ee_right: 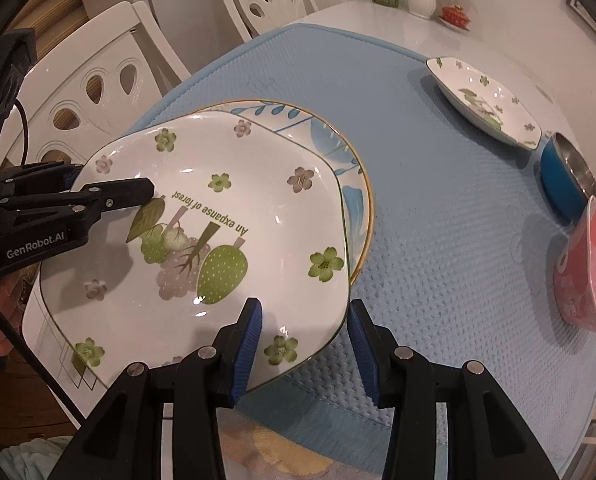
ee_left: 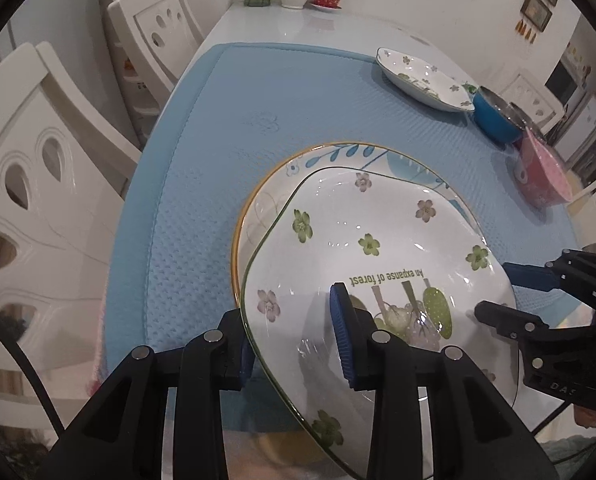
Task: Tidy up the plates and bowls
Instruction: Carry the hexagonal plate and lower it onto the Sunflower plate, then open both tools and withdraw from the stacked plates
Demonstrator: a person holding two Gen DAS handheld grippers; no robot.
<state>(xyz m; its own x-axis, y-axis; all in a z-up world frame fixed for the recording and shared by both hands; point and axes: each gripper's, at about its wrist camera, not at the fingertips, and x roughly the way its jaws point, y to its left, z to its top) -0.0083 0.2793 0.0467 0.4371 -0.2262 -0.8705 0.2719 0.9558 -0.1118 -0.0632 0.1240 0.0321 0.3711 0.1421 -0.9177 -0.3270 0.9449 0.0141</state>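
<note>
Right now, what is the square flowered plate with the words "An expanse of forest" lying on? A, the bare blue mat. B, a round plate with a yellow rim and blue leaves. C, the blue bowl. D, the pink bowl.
B: the square flowered plate lies on top of the round plate, whose yellow rim and blue leaves stick out behind it, while the pink bowl and blue bowl stand apart on the mat.

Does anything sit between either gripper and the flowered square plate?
Nothing visible. The left gripper and right gripper are open and straddle opposite edges of the flowered square plate, which lies on the blue-leaf round plate. The other dishes stand apart at the mat's far side.
</note>
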